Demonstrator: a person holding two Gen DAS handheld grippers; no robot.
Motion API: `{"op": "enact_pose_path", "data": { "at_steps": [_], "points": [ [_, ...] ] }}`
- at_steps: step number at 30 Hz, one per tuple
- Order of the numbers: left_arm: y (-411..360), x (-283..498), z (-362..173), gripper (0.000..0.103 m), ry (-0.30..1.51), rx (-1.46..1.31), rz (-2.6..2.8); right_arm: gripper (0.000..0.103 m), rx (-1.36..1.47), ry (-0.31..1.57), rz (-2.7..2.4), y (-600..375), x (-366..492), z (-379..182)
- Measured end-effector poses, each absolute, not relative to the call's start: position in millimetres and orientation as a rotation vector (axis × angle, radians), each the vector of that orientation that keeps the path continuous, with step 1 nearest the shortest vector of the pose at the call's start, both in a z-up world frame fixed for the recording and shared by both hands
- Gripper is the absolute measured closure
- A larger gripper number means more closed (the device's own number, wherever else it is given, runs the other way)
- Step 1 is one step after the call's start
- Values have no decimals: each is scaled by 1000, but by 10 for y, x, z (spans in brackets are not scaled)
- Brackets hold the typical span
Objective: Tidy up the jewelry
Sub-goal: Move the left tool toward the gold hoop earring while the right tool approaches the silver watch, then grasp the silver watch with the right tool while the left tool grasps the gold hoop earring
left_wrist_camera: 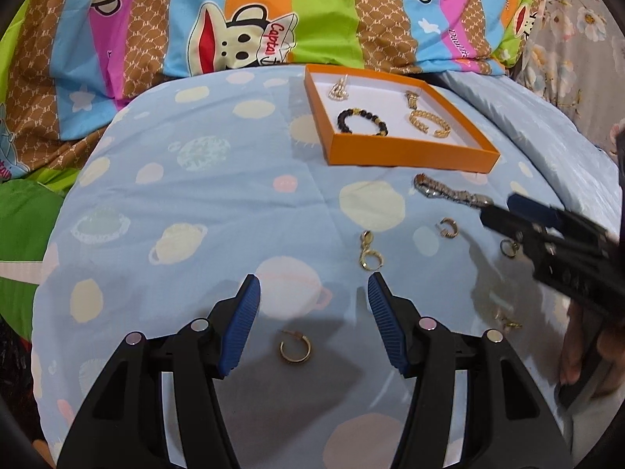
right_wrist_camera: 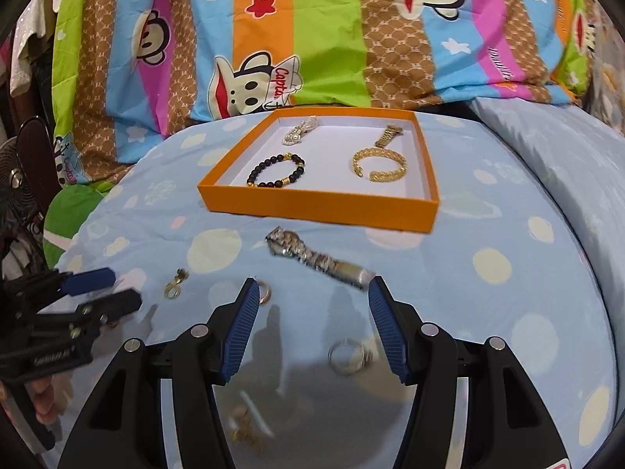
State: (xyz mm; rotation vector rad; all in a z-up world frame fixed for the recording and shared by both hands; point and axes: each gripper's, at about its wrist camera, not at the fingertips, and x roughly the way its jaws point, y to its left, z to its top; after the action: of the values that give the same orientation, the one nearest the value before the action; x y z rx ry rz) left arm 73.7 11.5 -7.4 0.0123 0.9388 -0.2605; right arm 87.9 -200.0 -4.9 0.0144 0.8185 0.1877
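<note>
An orange tray point(left_wrist_camera: 410, 152) point(right_wrist_camera: 312, 203) on the blue bed sheet holds a black bead bracelet point(left_wrist_camera: 361, 121) point(right_wrist_camera: 275, 172), a gold cuff point(left_wrist_camera: 429, 123) point(right_wrist_camera: 381, 164), a pearl piece point(right_wrist_camera: 299, 133) and a gold strap piece point(right_wrist_camera: 386, 135). In front of it lie a silver watch point(left_wrist_camera: 449, 191) point(right_wrist_camera: 316, 260), gold hoop earrings point(left_wrist_camera: 295, 349) point(left_wrist_camera: 369, 252) point(left_wrist_camera: 447, 228) and a silver ring point(right_wrist_camera: 347, 355). My left gripper point(left_wrist_camera: 312, 312) is open above a gold hoop. My right gripper point(right_wrist_camera: 312, 312) point(left_wrist_camera: 504, 211) is open and empty, just short of the watch's near end.
A striped monkey-print blanket point(left_wrist_camera: 273, 19) point(right_wrist_camera: 312, 39) is heaped behind the tray. A small gold piece point(right_wrist_camera: 246, 434) lies near the right gripper's base. A fan point(right_wrist_camera: 19, 187) stands at far left. The bed edge drops off at right point(right_wrist_camera: 586, 195).
</note>
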Motion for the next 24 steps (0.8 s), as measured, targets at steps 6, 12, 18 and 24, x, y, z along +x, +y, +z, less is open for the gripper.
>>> {"op": "enact_pose_path", "data": {
  "at_steps": [6, 12, 18, 24],
  "points": [
    [161, 754, -110, 48, 953, 6, -253, 46, -25, 878, 222, -1975, 1245, -165],
    [161, 779, -117, 48, 959, 0, -262, 63, 1, 917, 228, -2022, 1330, -219],
    [208, 713, -105, 48, 963, -10, -280, 88, -10, 909, 178, -2056, 1101, -200],
    [304, 533, -147, 48, 959, -11, -289, 92, 118, 907, 132, -2229, 692, -207]
  ]
}}
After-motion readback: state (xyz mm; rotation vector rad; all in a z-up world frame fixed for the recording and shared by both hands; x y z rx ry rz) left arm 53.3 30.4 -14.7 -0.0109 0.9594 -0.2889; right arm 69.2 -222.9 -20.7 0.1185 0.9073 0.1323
